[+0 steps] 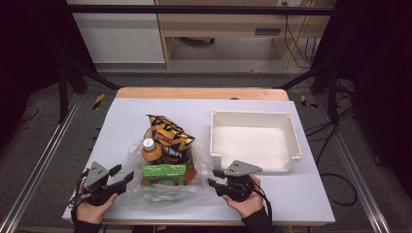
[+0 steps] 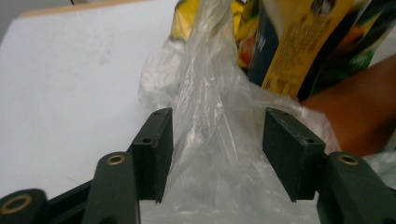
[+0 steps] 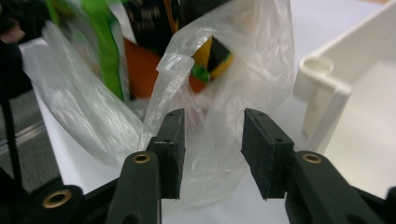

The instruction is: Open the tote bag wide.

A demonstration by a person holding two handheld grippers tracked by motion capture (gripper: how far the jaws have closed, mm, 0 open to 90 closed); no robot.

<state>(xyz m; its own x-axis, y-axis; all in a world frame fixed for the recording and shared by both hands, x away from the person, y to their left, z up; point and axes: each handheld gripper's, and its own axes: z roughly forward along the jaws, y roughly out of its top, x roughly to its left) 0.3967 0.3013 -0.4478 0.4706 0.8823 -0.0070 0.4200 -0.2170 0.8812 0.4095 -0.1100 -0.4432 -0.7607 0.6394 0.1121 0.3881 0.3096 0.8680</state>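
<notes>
left gripper [image 1: 125,178] sits at the near left of the white table [image 1: 121,121], held in the person's left hand [image 1: 92,206]; its jaws stand apart, released, with a fold of the clear plastic bag [image 1: 160,187] standing loose between them, the pads not pressing on it, as seen in the left gripper view [image 2: 205,140]

the bag lies at the near middle of the table, between the two grippers, and holds a black and yellow snack packet [image 1: 170,138], an orange bottle with a white cap [image 1: 150,151] and a green box [image 1: 164,173]

right gripper [image 1: 214,178] sits just right of the bag, in the right hand [image 1: 245,199]; its jaws are also parted, the bag's handle [image 3: 175,70] rising loose between them, ungripped

a white tray [image 1: 296,141] stands at the right of the table, near the right gripper and apart from the bag
</notes>
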